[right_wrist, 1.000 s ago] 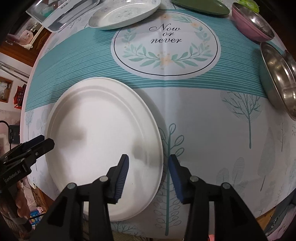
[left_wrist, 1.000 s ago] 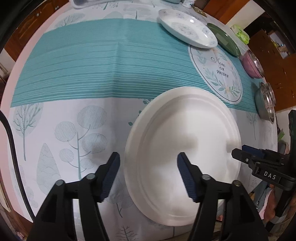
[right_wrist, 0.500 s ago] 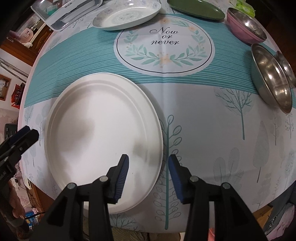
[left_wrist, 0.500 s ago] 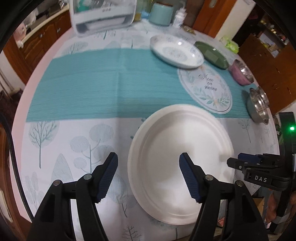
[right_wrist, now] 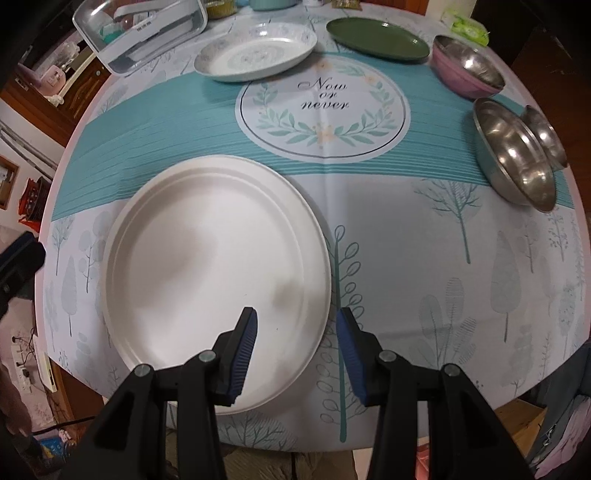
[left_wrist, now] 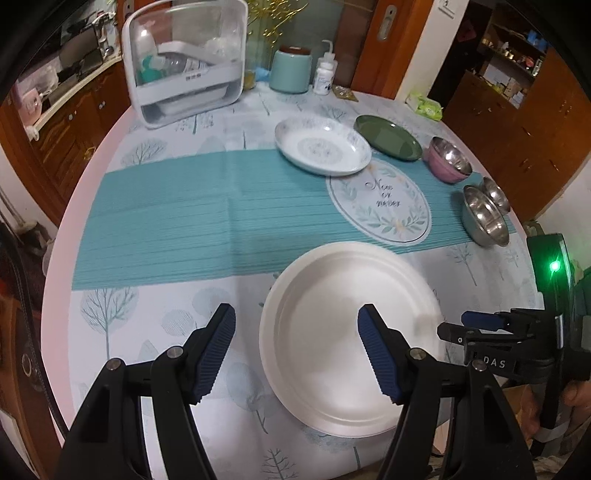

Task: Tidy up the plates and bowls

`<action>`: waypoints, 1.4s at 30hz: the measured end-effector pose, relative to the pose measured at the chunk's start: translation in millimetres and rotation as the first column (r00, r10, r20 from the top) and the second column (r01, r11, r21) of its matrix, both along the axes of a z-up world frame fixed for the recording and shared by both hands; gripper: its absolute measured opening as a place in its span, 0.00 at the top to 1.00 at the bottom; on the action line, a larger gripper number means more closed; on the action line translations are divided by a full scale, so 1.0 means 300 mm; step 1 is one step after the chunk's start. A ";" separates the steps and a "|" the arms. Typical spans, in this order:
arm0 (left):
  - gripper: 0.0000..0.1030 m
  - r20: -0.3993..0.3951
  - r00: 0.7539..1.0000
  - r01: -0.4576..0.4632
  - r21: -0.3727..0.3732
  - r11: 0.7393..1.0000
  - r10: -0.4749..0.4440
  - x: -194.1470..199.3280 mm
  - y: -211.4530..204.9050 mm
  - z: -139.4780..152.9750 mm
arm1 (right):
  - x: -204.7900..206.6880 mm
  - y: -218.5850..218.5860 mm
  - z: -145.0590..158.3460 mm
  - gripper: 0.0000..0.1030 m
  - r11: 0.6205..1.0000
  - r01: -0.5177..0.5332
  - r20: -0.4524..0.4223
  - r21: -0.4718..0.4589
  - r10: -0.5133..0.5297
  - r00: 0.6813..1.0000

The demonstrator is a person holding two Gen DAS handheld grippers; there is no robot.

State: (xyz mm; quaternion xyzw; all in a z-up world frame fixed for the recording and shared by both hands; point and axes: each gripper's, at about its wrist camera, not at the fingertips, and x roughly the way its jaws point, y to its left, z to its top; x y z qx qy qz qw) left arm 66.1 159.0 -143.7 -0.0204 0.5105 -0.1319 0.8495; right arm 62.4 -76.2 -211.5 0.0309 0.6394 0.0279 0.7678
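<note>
A large white plate lies flat near the table's front edge. My left gripper is open and empty above the plate's left rim. My right gripper is open and empty over the plate's right rim; it also shows at the right of the left wrist view. Farther back are a patterned white dish, a green plate, a pink bowl and nested steel bowls.
A clear-lidded white dish rack stands at the back left. A teal canister and a white squeeze bottle stand at the back. The round table has a teal runner; wooden cabinets surround it.
Both grippers have drawn back and up from the white plate, so more of the table and the dish rack shows. The plate has not moved. Both jaws stay open.
</note>
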 end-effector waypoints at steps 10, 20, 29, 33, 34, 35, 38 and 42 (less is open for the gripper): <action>0.24 0.086 0.990 0.109 -0.013 0.994 -0.108 0.011 -0.032 0.153 | -0.052 -0.010 0.134 0.56 0.998 0.054 0.107 -0.037 -0.050 0.993; 0.24 0.197 0.973 0.116 0.039 0.992 -0.121 0.128 -0.083 0.293 | -0.015 -0.093 0.293 0.56 0.995 0.074 0.199 -0.066 -0.059 0.978; 0.14 0.307 0.952 -0.026 0.028 0.999 0.016 0.308 -0.042 0.476 | 0.184 -0.203 0.565 0.56 0.996 0.054 0.398 -0.075 -0.020 0.917; 0.14 0.344 0.938 -0.071 0.039 0.997 0.054 0.393 -0.051 0.514 | 0.314 -0.226 0.641 0.56 0.996 0.028 0.458 -0.080 0.011 0.889; 0.14 0.352 0.934 -0.080 0.042 0.996 0.060 0.412 -0.056 0.516 | 0.349 -0.230 0.649 0.56 0.996 0.024 0.466 -0.084 0.018 0.885; 0.14 0.359 0.931 -0.094 0.043 0.995 0.073 0.443 -0.063 0.515 | 0.392 -0.233 0.655 0.56 0.996 0.017 0.475 -0.087 0.026 0.880; 0.06 0.354 0.930 -0.112 0.024 0.993 0.097 0.531 -0.078 0.485 | 0.506 -0.235 0.644 0.56 0.996 -0.001 0.488 -0.085 0.042 0.872; 0.01 0.292 0.947 -0.141 0.010 0.990 0.132 0.679 -0.101 0.365 | 0.660 -0.249 0.572 0.56 1.000 -0.022 0.453 -0.013 0.026 0.891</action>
